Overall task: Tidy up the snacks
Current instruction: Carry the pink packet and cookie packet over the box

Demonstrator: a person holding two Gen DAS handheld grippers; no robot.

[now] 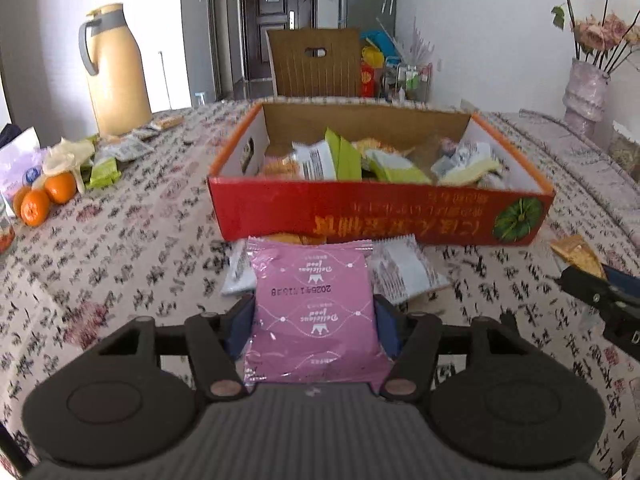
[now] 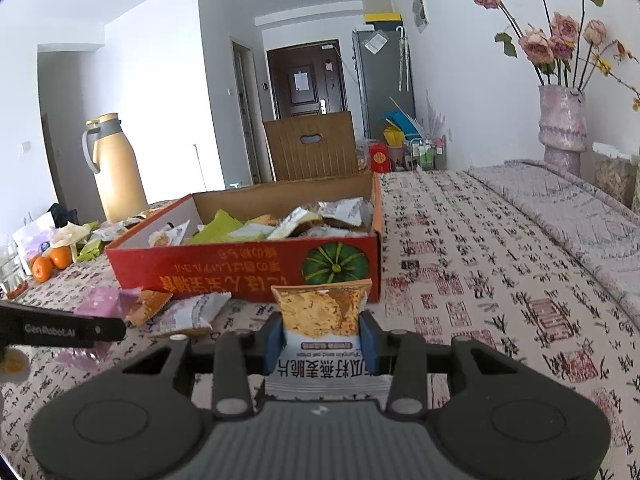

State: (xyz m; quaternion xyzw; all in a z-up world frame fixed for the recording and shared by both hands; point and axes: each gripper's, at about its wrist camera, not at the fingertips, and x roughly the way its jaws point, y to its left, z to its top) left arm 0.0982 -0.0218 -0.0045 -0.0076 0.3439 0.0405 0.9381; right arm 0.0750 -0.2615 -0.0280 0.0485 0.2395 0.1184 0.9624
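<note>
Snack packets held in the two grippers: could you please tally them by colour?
pink packet: 1
orange and white packet: 1
total: 2

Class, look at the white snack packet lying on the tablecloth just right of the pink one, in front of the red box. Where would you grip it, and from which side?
Grip the white packet across its two long plain sides, coming from the near side, above the cloth. It lies flat, crimped ends fore and aft, its left edge tucked behind the pink packet, so the right half is freer.
</note>
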